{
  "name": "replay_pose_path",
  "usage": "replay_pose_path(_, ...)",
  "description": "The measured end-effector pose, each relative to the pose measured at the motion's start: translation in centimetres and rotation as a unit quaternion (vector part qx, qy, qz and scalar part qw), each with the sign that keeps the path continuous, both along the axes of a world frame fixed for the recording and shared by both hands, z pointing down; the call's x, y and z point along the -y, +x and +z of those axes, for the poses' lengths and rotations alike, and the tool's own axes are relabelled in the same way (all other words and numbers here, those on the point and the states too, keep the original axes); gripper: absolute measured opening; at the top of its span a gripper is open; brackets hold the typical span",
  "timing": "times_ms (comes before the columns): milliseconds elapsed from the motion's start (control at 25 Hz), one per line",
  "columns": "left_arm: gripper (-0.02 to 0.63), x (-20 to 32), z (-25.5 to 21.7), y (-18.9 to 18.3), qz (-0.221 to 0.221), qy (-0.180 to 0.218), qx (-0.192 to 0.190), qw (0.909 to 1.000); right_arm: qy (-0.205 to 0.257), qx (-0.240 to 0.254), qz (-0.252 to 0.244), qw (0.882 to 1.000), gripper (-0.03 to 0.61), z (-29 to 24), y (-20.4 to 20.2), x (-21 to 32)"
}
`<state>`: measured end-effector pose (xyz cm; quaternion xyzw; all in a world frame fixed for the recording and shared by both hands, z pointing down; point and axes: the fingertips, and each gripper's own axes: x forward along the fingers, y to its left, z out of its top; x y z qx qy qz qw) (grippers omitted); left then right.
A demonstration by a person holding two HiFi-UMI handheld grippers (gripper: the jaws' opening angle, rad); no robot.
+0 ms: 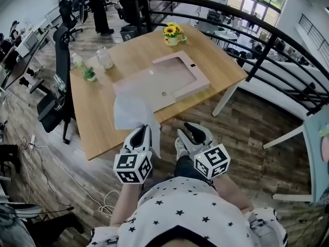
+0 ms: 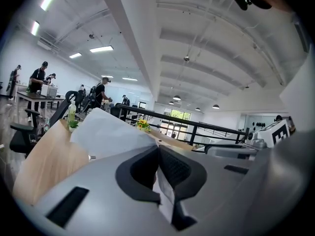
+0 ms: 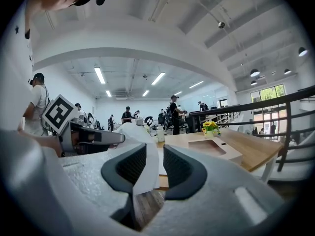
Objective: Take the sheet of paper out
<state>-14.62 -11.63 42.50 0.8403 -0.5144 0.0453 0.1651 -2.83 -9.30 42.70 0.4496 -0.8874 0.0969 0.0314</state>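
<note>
- The person's white shirt (image 1: 175,210) with black stars fills the bottom of the head view, and both grippers are just in front of it, side by side.
- The left gripper (image 1: 146,130) has its jaws closed on the sheet of paper (image 1: 132,112). In the left gripper view the two dark pads meet, with the white sheet (image 2: 110,134) pinched between them.
- The right gripper (image 1: 188,133) has its jaws apart. In the right gripper view a lower edge of the sheet (image 3: 140,149) hangs down between the pads. It lies against the left pad, and a gap shows on the side of the right pad, so this gripper does not pinch it.
- The sheet stands up from the left gripper, a little crumpled, in the air above the near edge of the wooden table (image 1: 97,120).
- Behind the sheet a pink board (image 1: 198,84) with a raised frame lies flat on the table. The sheet is not inside it.
- Farther on the table are a small plant (image 1: 89,74), a clear jar (image 1: 105,58) and a pot of yellow flowers (image 1: 172,34).
- A black office chair (image 1: 60,81) stands left of the table and a black railing (image 1: 267,45) curves behind it.
- People (image 1: 97,6) stand in the far part of the room.
</note>
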Motion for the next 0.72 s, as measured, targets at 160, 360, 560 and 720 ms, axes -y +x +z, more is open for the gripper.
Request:
replay_pose_path(160,0.006,-0.61,0.01,-0.24,-0.001,0.0,-0.001,1.0,0.006,-0.001,0.01,1.0,0.054,-0.2,0.1,-0.31)
replay_pose_path(360,0.006,-0.78,0.47,-0.28,0.002,-0.002,0.0,1.0,0.014,0.003,0.021,1.0,0.008,-0.23,0.27,-0.13)
replay_pose_path(560,0.006,-0.75,0.35,-0.52,0.002,-0.003,-0.002,1.0,0.014,-0.008,0.021,1.0,0.006,-0.19,-0.15,-0.13)
replay_pose_path(720,0.006,-0.74,0.38,-0.85,0.001,-0.004,-0.001,1.0,0.017,-0.018,0.017,1.0,0.006,-0.04,-0.59,-0.21)
